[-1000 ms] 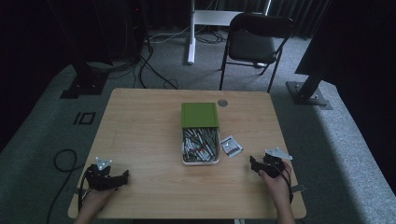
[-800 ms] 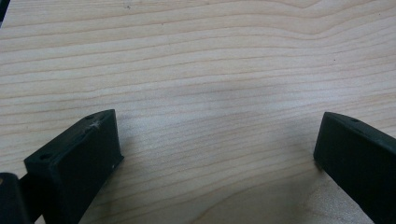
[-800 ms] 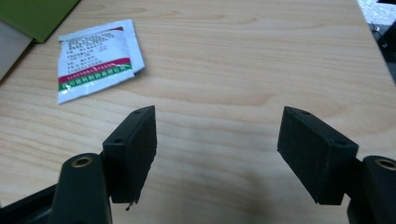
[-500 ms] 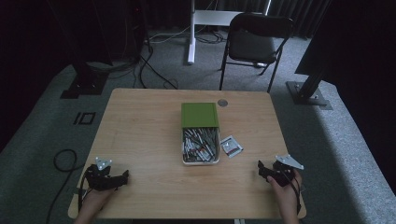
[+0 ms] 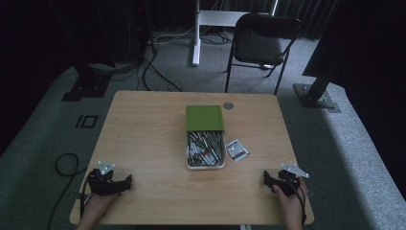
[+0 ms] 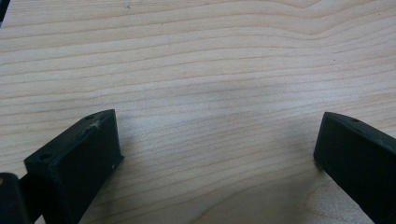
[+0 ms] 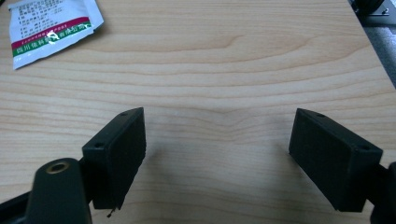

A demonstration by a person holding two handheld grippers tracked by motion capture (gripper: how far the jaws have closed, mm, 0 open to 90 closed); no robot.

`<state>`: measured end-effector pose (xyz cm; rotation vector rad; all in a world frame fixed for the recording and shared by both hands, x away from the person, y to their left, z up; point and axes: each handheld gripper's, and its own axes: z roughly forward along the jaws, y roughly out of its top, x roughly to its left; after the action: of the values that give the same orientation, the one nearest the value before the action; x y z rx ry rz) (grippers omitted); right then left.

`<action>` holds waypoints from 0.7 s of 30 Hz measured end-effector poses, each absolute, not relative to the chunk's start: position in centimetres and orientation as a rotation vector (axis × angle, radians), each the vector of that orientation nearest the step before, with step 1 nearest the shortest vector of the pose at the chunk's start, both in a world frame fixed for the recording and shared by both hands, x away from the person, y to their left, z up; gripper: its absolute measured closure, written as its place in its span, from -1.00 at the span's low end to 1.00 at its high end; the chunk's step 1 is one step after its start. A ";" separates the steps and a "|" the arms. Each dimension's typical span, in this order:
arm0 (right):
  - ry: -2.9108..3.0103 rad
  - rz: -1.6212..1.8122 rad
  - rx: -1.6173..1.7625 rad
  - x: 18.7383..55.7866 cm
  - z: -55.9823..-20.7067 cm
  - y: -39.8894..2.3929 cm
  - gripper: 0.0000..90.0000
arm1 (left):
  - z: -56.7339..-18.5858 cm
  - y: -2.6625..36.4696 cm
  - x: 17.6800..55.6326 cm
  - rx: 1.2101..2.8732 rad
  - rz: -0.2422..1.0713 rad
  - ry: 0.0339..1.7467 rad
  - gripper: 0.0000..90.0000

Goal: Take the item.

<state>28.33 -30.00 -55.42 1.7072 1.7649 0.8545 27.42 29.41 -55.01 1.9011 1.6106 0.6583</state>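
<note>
A white tray [image 5: 189, 164] of several pens and small metal parts sits mid-table, with a green lid or box [image 5: 205, 118] lying over its far end. A small white printed packet [image 5: 237, 150] [image 7: 49, 28] lies just right of the tray. My left gripper [image 5: 125, 182] [image 6: 217, 147] rests at the table's near left corner, open, with bare wood between its jaws. My right gripper [image 5: 266, 179] [image 7: 217, 149] rests at the near right corner, open, holding nothing, with the packet ahead and to its left.
A round grommet [image 5: 228, 105] is set in the wooden table [image 5: 143, 134] near its far edge. A folding chair [image 5: 261, 43] and a white desk leg [image 5: 196, 33] stand beyond the table. Cables [image 5: 62, 165] trail on the grey carpet.
My right gripper has drawn back toward the near right corner of the table. The left gripper has stayed put.
</note>
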 end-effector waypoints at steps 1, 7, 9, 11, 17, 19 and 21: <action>1.774 0.846 1.715 28.3 -55.5 -29.9 -0.59 | -55.0 29.4 27.4 1.901 0.658 1.611 -0.97; 1.774 0.789 1.722 28.4 -55.5 -29.5 -0.68 | -55.0 29.4 27.4 1.901 0.658 1.610 -0.97; 1.770 0.785 1.728 28.4 -55.6 -29.5 -0.70 | -55.0 29.4 27.4 1.901 0.658 1.611 -0.97; 1.769 0.785 1.729 28.4 -55.6 -29.5 -0.71 | -55.0 29.4 27.4 1.901 0.658 1.611 -0.97; 1.767 0.783 1.732 28.4 -55.6 -29.5 -0.72 | -55.0 29.4 27.4 1.896 0.662 1.618 -0.97; 1.767 0.782 1.732 28.4 -55.6 -29.5 -0.72 | -55.0 29.4 27.4 1.896 0.662 1.618 -0.97; 1.767 0.782 1.732 28.4 -55.6 -29.5 -0.72 | -55.0 29.4 27.4 1.896 0.662 1.618 -0.97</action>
<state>28.42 -29.52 -55.57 1.7323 1.7667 0.7823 27.38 29.36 -55.01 1.8960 1.6184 0.6615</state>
